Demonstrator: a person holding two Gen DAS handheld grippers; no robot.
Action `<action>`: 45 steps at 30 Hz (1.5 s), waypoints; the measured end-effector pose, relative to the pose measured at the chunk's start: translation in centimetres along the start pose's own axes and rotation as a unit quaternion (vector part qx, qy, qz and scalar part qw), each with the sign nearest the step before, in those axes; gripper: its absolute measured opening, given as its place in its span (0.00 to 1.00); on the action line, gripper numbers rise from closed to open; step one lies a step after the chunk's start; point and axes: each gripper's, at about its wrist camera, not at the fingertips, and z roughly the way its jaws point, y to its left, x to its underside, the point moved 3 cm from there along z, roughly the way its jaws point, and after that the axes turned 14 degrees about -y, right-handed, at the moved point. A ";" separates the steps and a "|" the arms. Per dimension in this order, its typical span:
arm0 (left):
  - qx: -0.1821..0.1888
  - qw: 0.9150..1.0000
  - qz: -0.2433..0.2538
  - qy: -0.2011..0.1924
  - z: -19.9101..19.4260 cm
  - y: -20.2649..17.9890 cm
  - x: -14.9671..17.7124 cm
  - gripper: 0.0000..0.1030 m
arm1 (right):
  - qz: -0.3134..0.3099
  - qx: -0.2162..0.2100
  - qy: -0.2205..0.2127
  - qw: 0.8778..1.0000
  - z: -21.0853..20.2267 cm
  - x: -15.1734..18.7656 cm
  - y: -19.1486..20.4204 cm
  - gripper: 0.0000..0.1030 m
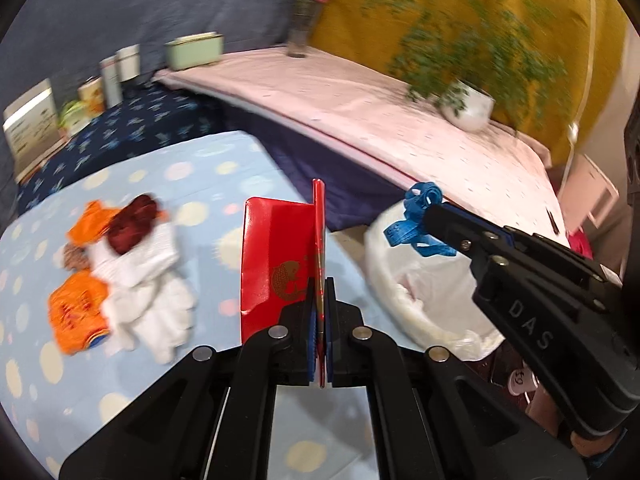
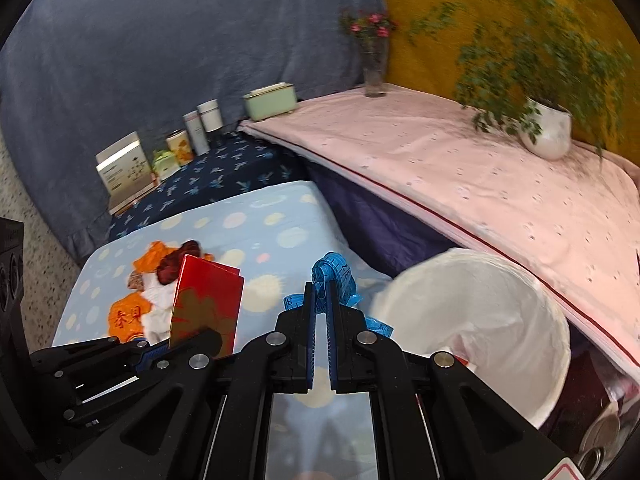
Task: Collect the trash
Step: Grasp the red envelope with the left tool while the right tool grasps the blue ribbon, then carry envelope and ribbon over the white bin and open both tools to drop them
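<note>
My left gripper [image 1: 320, 280] is shut on a red envelope [image 1: 276, 256] with a gold fish print, held upright above the spotted blue cloth [image 1: 200, 168]. The same red envelope [image 2: 206, 304] shows at the left of the right wrist view. My right gripper [image 2: 320, 284] is shut on a bundled blue measuring tape [image 2: 334, 276]; from the left wrist it appears as the right gripper [image 1: 424, 216] with the blue tape [image 1: 418, 208] over the rim of a white-lined bin [image 1: 424, 280]. The bin [image 2: 500, 320] sits just right of both grippers.
A pile of orange wrappers, white tissue and a dark red lump [image 1: 120, 268] lies on the blue cloth at the left. Boxes and tins [image 2: 160, 160] line the back. A vase of flowers [image 2: 374, 60] and a potted plant [image 2: 548, 128] stand on the pink-covered surface [image 2: 480, 184].
</note>
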 end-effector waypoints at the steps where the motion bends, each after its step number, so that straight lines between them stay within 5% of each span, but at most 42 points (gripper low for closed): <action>1: 0.004 1.000 0.007 0.002 0.4 -0.9 -0.1 0.02 | 0.005 0.006 0.000 1.000 -0.1 0.1 -0.8 0.05; 21: 0.099 0.991 0.064 0.055 7.2 -13.1 2.1 0.03 | 0.081 0.098 0.006 0.992 -1.8 2.8 -14.1 0.05; 26: 0.095 0.992 0.058 0.053 7.5 -13.2 1.9 0.09 | 0.085 0.106 -0.002 0.991 -2.1 2.7 -14.5 0.14; 28: 0.089 0.993 0.056 0.046 7.5 -13.1 1.7 0.33 | 0.086 0.106 -0.007 0.991 -2.2 2.5 -14.5 0.25; 30: 0.083 0.994 0.056 0.038 7.4 -12.9 1.6 0.41 | 0.084 0.106 -0.012 0.991 -2.4 2.3 -14.4 0.26; 45: 0.049 0.998 0.021 0.026 6.0 -8.5 0.7 0.41 | 0.046 0.081 -0.022 0.995 -2.7 1.3 -10.2 0.27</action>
